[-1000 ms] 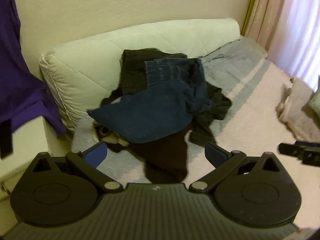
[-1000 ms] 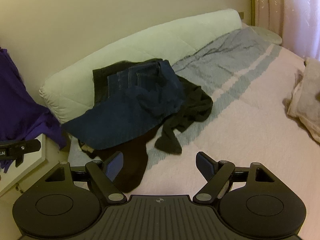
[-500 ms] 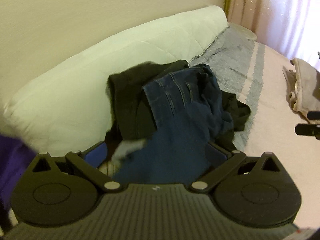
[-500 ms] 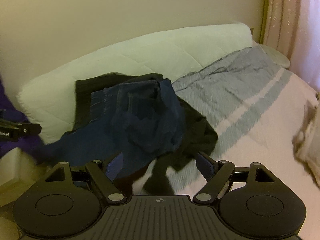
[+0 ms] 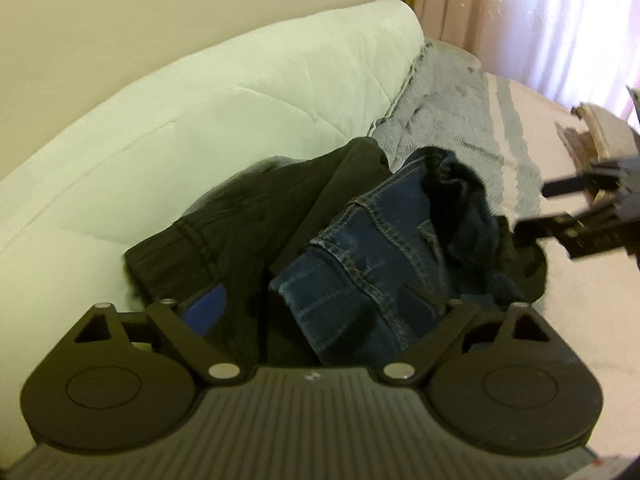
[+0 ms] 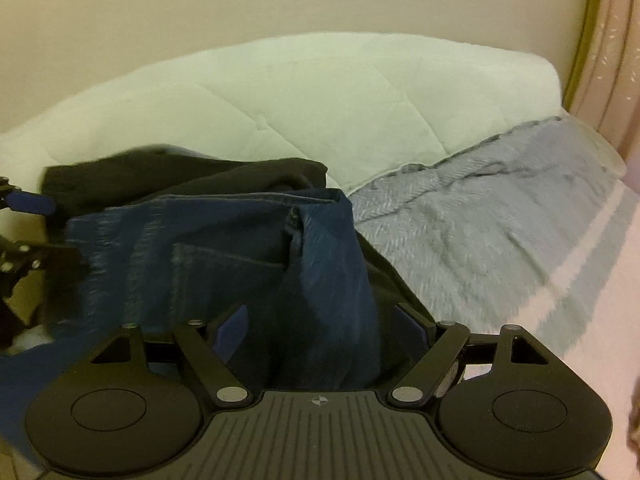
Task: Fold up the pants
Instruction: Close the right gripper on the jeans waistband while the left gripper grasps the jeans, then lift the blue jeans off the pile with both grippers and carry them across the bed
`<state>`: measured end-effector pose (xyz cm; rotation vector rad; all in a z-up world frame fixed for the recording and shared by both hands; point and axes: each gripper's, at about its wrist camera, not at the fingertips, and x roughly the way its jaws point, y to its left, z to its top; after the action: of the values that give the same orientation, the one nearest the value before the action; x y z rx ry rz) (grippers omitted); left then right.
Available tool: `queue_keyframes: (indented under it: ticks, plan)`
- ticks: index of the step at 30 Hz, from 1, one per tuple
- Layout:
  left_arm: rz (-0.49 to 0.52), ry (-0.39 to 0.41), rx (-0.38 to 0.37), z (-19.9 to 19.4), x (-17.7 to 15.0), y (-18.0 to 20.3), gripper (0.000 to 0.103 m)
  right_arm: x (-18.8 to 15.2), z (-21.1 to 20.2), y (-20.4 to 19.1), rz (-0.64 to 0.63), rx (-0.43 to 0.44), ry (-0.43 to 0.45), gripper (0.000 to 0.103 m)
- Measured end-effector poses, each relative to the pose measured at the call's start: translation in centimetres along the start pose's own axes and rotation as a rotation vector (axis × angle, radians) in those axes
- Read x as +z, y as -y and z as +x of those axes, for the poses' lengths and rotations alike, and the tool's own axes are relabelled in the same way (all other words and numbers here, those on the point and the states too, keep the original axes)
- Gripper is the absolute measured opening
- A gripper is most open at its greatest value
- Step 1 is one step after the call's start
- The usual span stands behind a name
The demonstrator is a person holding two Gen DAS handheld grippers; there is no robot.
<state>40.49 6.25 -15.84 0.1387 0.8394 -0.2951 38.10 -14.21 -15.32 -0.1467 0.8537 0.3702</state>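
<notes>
Blue jeans (image 5: pixel 372 264) lie crumpled on a pile of dark clothes against a white pillow. Black pants (image 5: pixel 224 236) lie under and left of them. My left gripper (image 5: pixel 324 304) is open, its fingers straddling the jeans' waistband and the black cloth. In the right wrist view the jeans (image 6: pixel 248 256) fill the middle, and my right gripper (image 6: pixel 324 328) is open around a hanging fold of denim. The right gripper also shows at the right edge of the left wrist view. The left gripper's blue pad (image 6: pixel 30 203) shows at the left edge of the right wrist view.
A long white quilted pillow (image 6: pixel 328 104) runs along the wall behind the pile. A grey and pink striped blanket (image 6: pixel 500 216) covers the bed to the right. A beige folded cloth (image 5: pixel 596 128) lies at far right, with pink curtains (image 5: pixel 532 20) behind.
Both grippers have moved forward onto the pile, so the jeans now sit between their fingers. The purple garment and the bedside surface at left have left view.
</notes>
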Motion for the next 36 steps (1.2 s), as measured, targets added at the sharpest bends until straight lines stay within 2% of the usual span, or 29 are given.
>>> queue_keyframes:
  ticks: [3, 6, 7, 8, 10, 11, 12, 13, 15, 17, 23, 28, 32, 36]
  plan:
    - [0.009, 0.008, -0.022, 1.4, -0.3, -0.5, 0.081, 0.9, 2.2, 0.2, 0.011, 0.017, 0.015, 0.077]
    - [0.012, 0.023, -0.061, 1.8, -0.5, -0.6, 0.070, 1.8, 3.8, 0.3, 0.000, 0.039, 0.025, 0.076]
    - [0.014, 0.028, -0.071, 1.8, -0.5, -0.7, 0.064, 2.0, 4.2, 0.3, 0.000, 0.047, 0.024, 0.069]
    - [0.019, 0.032, -0.071, 1.7, -0.5, -0.5, 0.064, 2.2, 4.6, 0.2, 0.001, 0.052, 0.019, 0.049]
    - [0.035, 0.036, -0.059, 1.4, -0.3, 0.0, 0.059, 2.5, 4.7, 0.1, 0.007, 0.022, 0.006, 0.029]
    - [0.042, 0.037, -0.051, 1.2, -0.3, 0.2, 0.056, 2.7, 4.6, 0.2, 0.024, 0.014, 0.001, 0.023]
    - [0.044, 0.035, -0.044, 1.0, -0.3, 0.2, 0.048, 2.7, 4.5, 0.3, 0.041, 0.014, -0.005, 0.018]
    - [0.046, 0.033, -0.030, 0.7, -0.3, 0.2, 0.036, 2.8, 4.2, 0.3, 0.044, 0.001, -0.011, 0.014]
    - [0.051, 0.026, -0.020, 0.5, -0.1, 0.0, 0.025, 2.7, 3.4, 0.1, 0.026, -0.019, -0.017, 0.010]
    - [0.033, 0.025, -0.036, 0.0, 0.0, -0.3, 0.021, 2.4, 2.0, 0.0, 0.025, -0.042, -0.013, 0.008]
    - [0.036, 0.038, -0.062, -1.6, 0.2, 0.3, 0.019, -0.2, -4.1, 1.4, 0.159, -0.086, 0.063, 0.007]
    - [0.091, 0.090, -0.103, -5.1, 0.5, 3.0, 0.015, -3.4, -12.1, 2.5, 0.295, -0.129, 0.150, 0.006]
    - [0.145, 0.123, -0.168, -8.9, 0.6, 6.7, 0.014, -6.7, -20.0, 3.9, 0.424, -0.162, 0.234, 0.006]
    - [0.225, 0.161, -0.265, -13.3, 0.2, 12.7, 0.013, -11.4, -28.9, 5.1, 0.538, -0.206, 0.293, 0.006]
